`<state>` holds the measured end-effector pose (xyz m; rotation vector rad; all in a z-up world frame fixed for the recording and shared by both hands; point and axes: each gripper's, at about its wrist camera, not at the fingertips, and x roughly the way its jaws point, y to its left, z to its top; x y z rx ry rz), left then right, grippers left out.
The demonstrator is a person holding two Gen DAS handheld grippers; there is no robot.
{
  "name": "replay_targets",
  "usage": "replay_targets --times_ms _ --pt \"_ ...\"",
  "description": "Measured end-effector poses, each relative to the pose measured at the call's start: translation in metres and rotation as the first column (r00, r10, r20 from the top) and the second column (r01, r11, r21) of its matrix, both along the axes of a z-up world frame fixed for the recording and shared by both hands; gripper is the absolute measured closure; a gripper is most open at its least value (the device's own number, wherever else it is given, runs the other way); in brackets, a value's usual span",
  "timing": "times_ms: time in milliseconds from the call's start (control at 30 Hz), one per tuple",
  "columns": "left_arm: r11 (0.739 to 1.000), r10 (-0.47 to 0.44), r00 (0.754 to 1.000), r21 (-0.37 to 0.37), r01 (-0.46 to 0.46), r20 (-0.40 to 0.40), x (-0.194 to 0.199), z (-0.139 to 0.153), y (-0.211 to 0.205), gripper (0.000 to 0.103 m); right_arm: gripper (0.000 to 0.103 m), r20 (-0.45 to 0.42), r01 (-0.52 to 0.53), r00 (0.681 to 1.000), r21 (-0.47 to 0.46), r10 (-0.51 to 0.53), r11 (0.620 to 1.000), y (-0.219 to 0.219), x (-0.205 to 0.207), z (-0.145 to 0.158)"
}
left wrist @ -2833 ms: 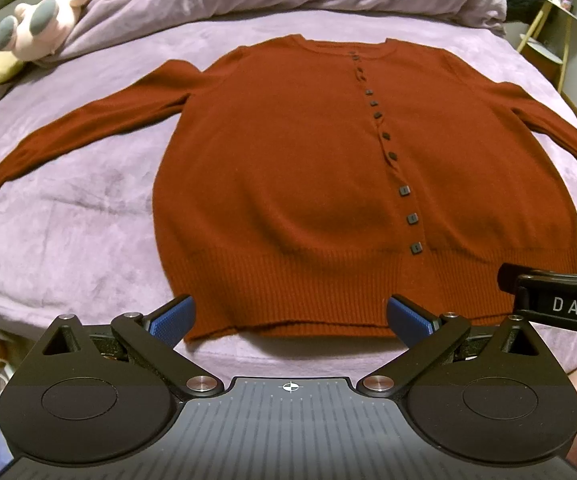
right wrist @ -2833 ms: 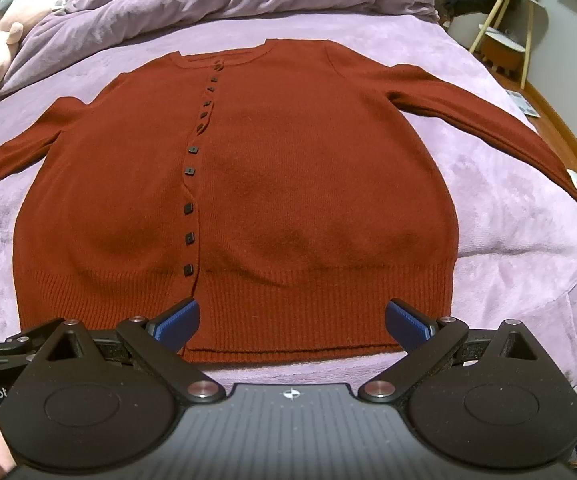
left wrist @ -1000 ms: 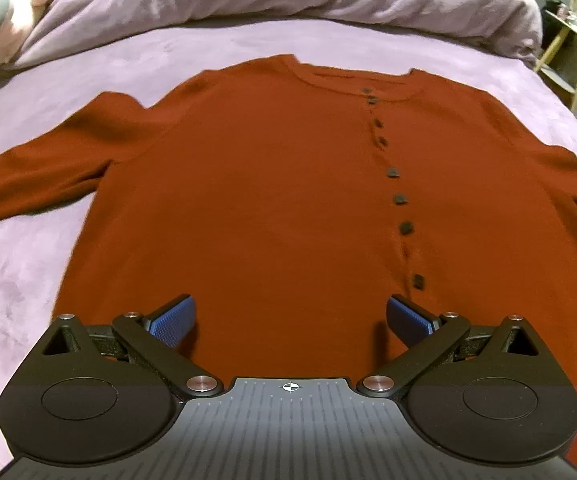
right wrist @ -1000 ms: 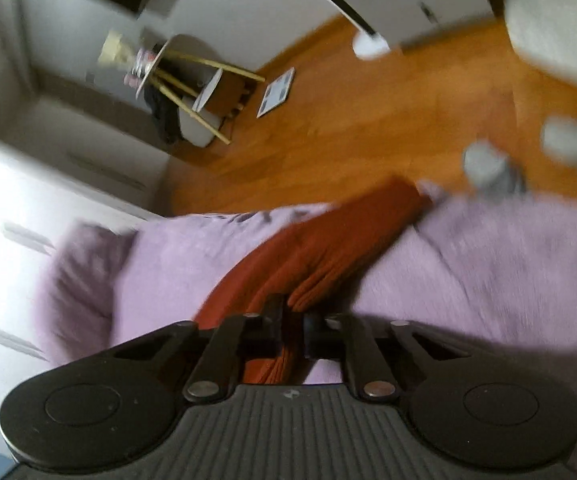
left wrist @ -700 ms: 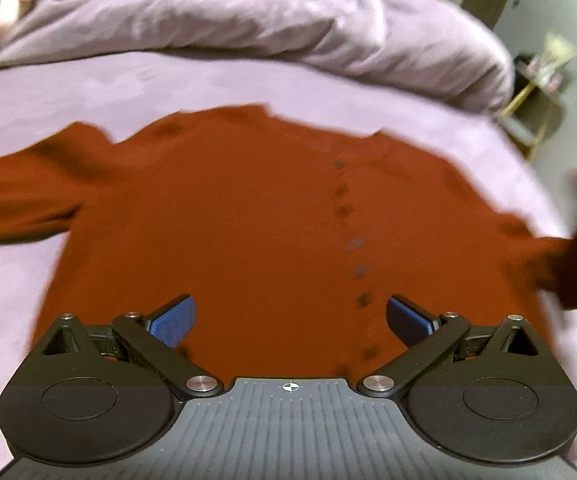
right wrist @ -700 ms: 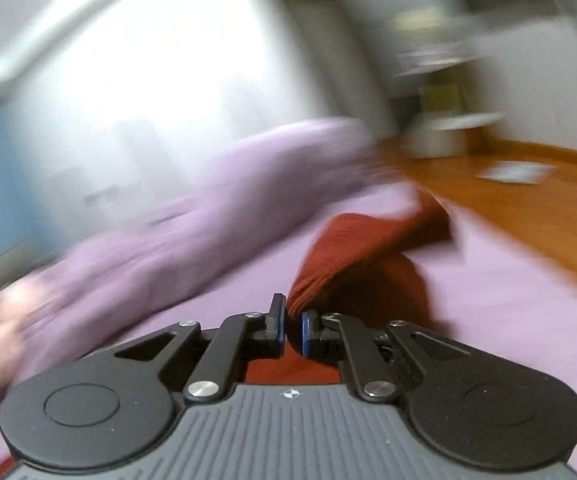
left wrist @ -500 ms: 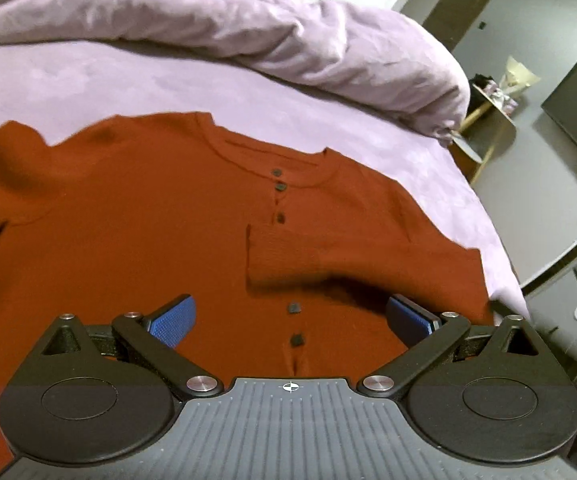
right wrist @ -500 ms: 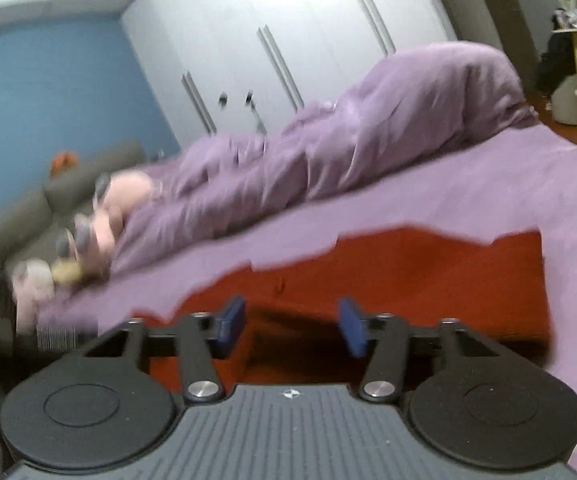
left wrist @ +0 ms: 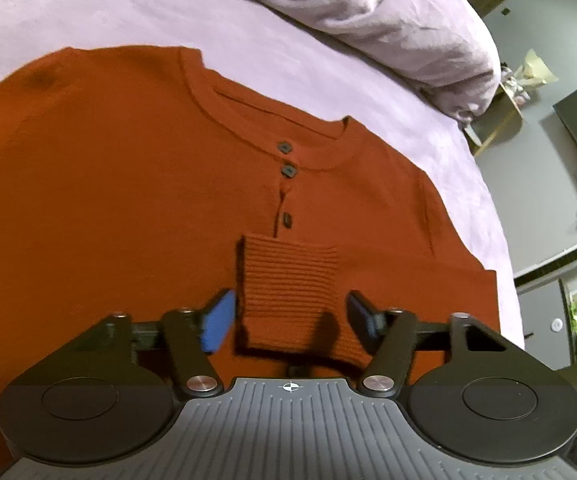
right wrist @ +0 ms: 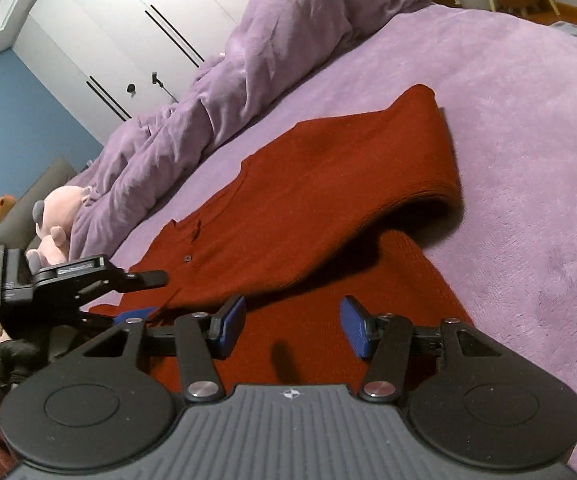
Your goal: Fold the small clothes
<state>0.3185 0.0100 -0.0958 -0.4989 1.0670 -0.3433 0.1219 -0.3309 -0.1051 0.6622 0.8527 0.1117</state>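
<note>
With the cuff (left wrist: 288, 292) laid across the cardigan (left wrist: 108, 200) chest, that sleeve is folded. My left gripper (left wrist: 288, 318) straddles it wide, empty; my right gripper (right wrist: 292, 326) hangs wide, empty.

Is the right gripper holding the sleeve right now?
No, the right gripper is open with bare blue pads, and the folded sleeve lies free across the cardigan.

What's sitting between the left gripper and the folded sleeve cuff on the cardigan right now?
Nothing visible. The left gripper is open, with the sleeve cuff lying flat on the cardigan directly ahead, framed between its blue fingers. No other object lies in that gap.
</note>
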Motion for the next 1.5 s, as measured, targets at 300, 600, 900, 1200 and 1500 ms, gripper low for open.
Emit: replay_targets --times_ms 300,600,900,1200,1500 --pt "0.999 0.000 0.995 0.033 -0.003 0.095 0.001 0.019 -0.007 0.095 0.051 0.005 0.023 1.000 0.012 -0.023 1.000 -0.009 -0.002 0.004" --pt "0.886 0.067 0.943 0.416 -0.206 0.325 -0.015 0.040 0.048 0.095 0.068 -0.039 0.106 0.993 -0.167 -0.114 0.980 -0.027 0.011 0.008" --pt "0.931 0.133 0.957 0.299 -0.210 0.257 -0.017 0.011 0.086 0.095 0.044 0.011 0.121 0.992 0.095 -0.123 0.988 -0.038 0.047 0.017" --pt "0.916 0.076 0.919 0.336 -0.217 0.386 -0.015 0.029 0.083 0.095 0.053 -0.142 0.004 0.989 -0.282 -0.046 0.959 -0.005 0.143 -0.008" --pt "0.856 -0.005 0.915 0.474 -0.205 0.404 -0.011 0.008 0.068 0.094 0.095 -0.065 -0.016 0.998 -0.540 -0.023 0.842 0.025 0.158 -0.006"
